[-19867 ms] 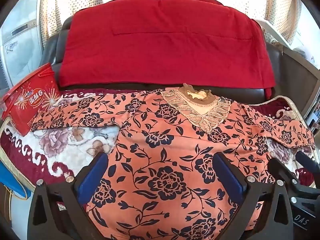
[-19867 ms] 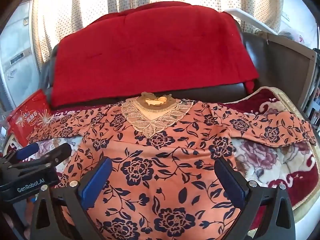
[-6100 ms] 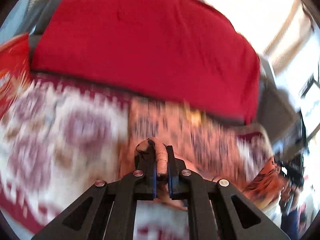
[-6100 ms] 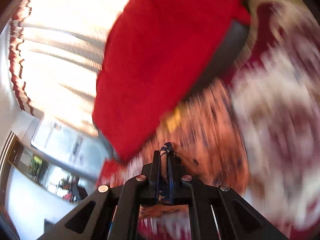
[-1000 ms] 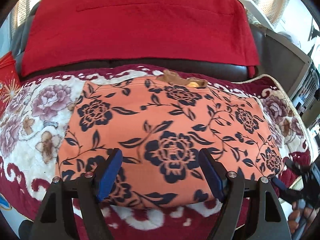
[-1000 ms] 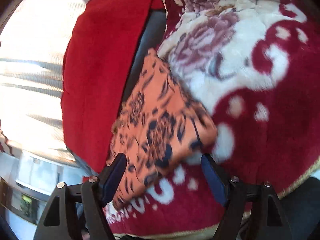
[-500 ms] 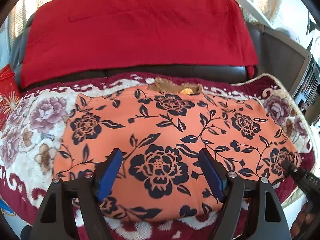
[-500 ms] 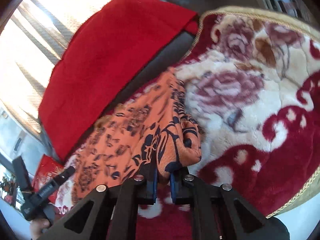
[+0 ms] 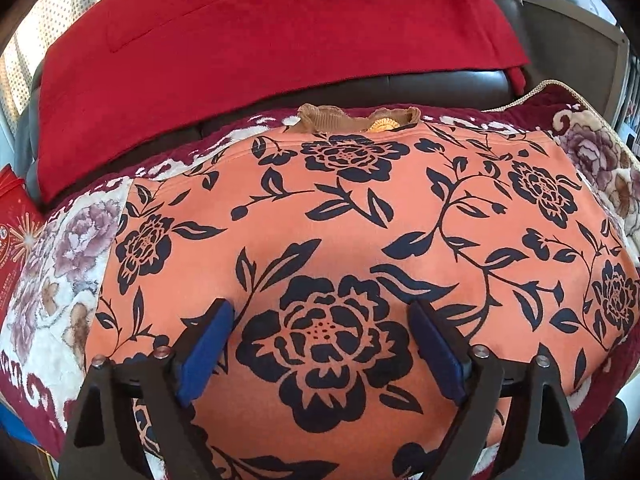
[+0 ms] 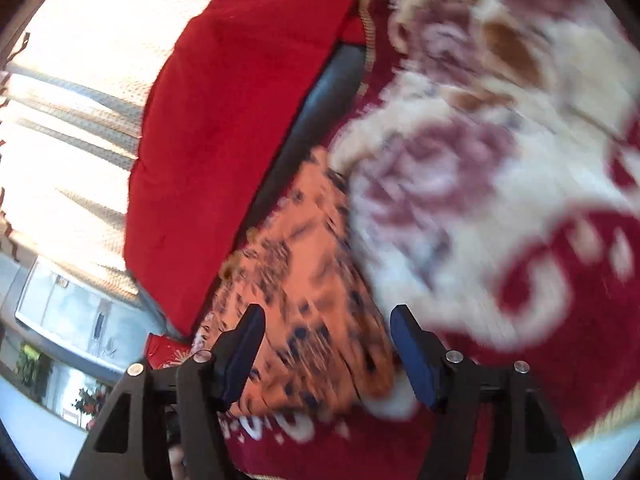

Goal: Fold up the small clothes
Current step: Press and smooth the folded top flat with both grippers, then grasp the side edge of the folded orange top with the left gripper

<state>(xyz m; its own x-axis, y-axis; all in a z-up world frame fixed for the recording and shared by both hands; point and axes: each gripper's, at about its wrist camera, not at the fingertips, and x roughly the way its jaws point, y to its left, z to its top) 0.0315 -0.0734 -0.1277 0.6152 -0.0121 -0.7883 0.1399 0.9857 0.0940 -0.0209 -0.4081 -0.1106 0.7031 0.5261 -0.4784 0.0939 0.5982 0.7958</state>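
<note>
An orange top with dark blue flowers (image 9: 340,232) lies folded into a wide rectangle on the flowered blanket (image 9: 64,240), its tan lace collar (image 9: 332,118) poking out at the far edge. My left gripper (image 9: 320,320) is open and empty, just above the near middle of the top. In the blurred right wrist view the top (image 10: 304,272) runs away to the left. My right gripper (image 10: 326,330) is open over its right end, holding nothing.
A red cloth (image 9: 260,40) drapes the dark sofa back (image 9: 440,84) behind the blanket. A red printed box (image 9: 12,216) stands at the left edge. A grey panel (image 9: 572,48) rises at the right. The blanket (image 10: 500,200) spreads right of the top.
My right gripper, shut on the top's right end half a second ago, has opened and let it go while swinging. My left gripper has moved closer over the top.
</note>
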